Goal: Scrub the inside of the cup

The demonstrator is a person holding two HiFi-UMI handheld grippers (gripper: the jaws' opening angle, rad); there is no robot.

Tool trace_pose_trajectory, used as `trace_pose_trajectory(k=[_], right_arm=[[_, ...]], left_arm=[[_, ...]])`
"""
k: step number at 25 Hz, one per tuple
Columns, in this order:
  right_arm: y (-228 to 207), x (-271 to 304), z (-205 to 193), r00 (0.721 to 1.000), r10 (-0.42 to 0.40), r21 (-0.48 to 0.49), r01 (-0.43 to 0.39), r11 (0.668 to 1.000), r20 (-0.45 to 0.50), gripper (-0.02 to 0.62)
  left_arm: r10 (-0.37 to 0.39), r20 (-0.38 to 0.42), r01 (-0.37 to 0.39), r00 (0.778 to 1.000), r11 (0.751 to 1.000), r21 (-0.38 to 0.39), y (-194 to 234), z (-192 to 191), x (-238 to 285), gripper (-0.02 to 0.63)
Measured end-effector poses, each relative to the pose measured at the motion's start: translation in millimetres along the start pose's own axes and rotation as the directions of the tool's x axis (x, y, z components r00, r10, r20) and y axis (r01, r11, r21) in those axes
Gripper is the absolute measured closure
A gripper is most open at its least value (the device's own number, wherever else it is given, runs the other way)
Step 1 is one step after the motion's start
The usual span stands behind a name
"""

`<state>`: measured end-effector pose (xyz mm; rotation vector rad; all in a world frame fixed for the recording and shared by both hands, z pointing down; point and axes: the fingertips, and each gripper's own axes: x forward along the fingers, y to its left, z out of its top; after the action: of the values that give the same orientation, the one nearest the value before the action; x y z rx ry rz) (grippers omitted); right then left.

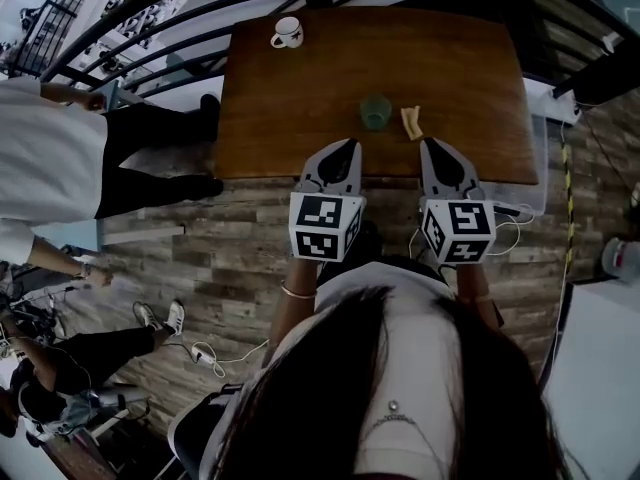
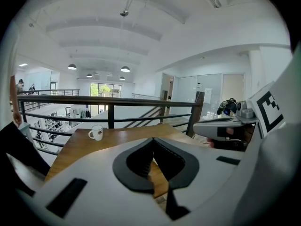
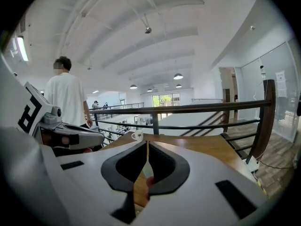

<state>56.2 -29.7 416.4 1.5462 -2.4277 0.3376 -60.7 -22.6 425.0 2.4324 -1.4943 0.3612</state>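
We hold a hand-held gripper in each hand, side by side at the near edge of the brown wooden table (image 1: pixel 300 88). The left hand-held gripper (image 1: pixel 350 144) has its jaws pressed together with nothing between them; its own view shows the dark pads meeting tip to tip over bare wood. The right hand-held gripper (image 1: pixel 427 144) is closed as well, its jaws leaving only a thin slit, and we see nothing gripped there. The cup (image 1: pixel 376 111), a small translucent green one, stands upright on the table ahead of the grippers, roughly in line with the gap between them and apart from both. Just to its right lies a small tan scrubbing piece (image 1: pixel 411 121), near the cup but not touching it; we cannot tell what it is made of. A white mug (image 1: pixel 287 33) sits at the far edge of the table, close to the dark metal railing (image 1: pixel 150 28), well apart from the green cup. The same white mug shows in both gripper views, beyond the closed tips. To the left of the table a person in a white shirt (image 1: pixel 45 148) stands on the plank floor (image 1: pixel 230 238).
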Motion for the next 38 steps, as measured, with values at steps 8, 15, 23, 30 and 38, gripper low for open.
trace_pose_trajectory(k=[8,15,23,30,38], right_arm=[[1.3,19.5,0.3,1.0,-0.01,0.008,0.01,1.0,-0.016,0.557],[-5.0,27.2,-5.8,0.999,-0.014,0.01,0.015,1.0,-0.038,0.557],[-20.7,60.7,-5.8,0.997,0.028,-0.004,-0.028,1.0,-0.07,0.557],[-38.1,97.7,-10.5,0.991,0.06,-0.019,-0.063,0.998,-0.122,0.555],[-49.0,124.4,-30.3,0.976,0.108,-0.003,-0.111,0.994,-0.189,0.483]], left_arm=[[-0.046,-0.01,0.046,0.999,0.999,0.002,13.0,-3.6,19.0,0.598],[-0.061,-0.026,0.06,0.998,0.998,-0.011,12.0,-12.2,32.2,0.597],[-0.023,-0.048,0.021,0.999,0.998,-0.055,26.7,-20.4,57.5,0.597],[0.004,-0.065,-0.01,0.998,0.997,-0.083,44.2,-25.0,90.7,0.595],[0.001,-0.104,-0.009,0.995,0.997,-0.079,48.2,-41.1,114.9,0.528]])
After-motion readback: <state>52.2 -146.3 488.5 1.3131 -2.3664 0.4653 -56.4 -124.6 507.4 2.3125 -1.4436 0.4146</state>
